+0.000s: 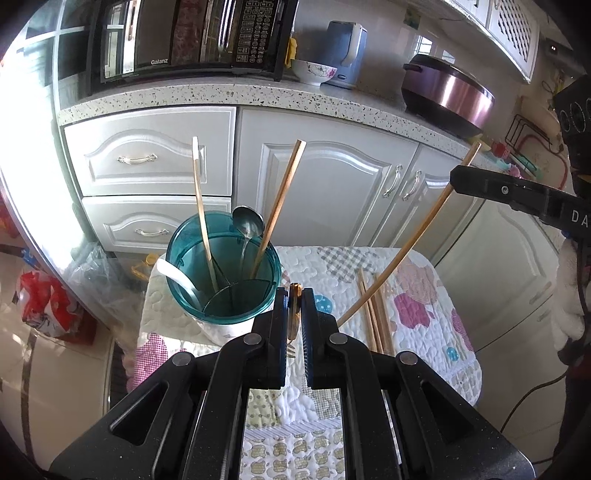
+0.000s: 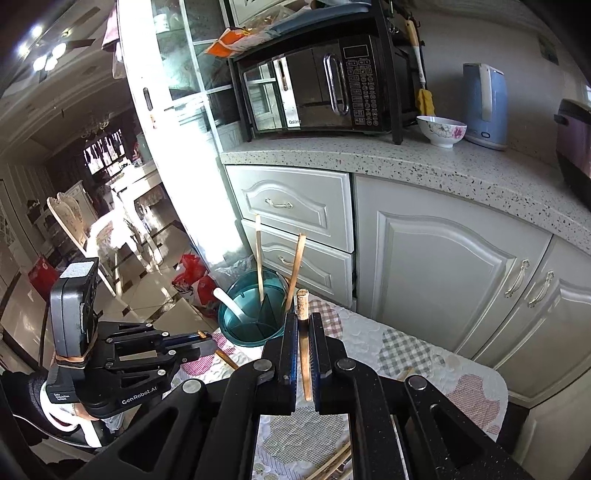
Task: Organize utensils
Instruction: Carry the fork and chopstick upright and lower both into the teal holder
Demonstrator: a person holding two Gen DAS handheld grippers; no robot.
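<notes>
A teal utensil holder point(image 1: 221, 273) stands on the quilted mat point(image 1: 424, 295); it holds two chopsticks, a metal spoon point(image 1: 248, 221) and a white spoon point(image 1: 177, 277). My left gripper point(image 1: 294, 295) is shut on a fork with a brown handle point(image 1: 293, 314), just right of the holder. My right gripper point(image 2: 303, 321) is shut on a single chopstick point(image 2: 303, 332), held upright beside the holder point(image 2: 255, 317). That chopstick point(image 1: 406, 251) and the right gripper's finger point(image 1: 491, 188) also show in the left wrist view. Several loose chopsticks point(image 1: 376, 317) lie on the mat.
White cabinets point(image 1: 332, 177) and a speckled counter point(image 1: 258, 96) stand behind, with a microwave point(image 1: 184, 33), bowl point(image 1: 314, 72), kettle point(image 1: 347, 51) and purple cooker point(image 1: 447, 96). Red bags point(image 1: 44, 299) lie on the floor at left.
</notes>
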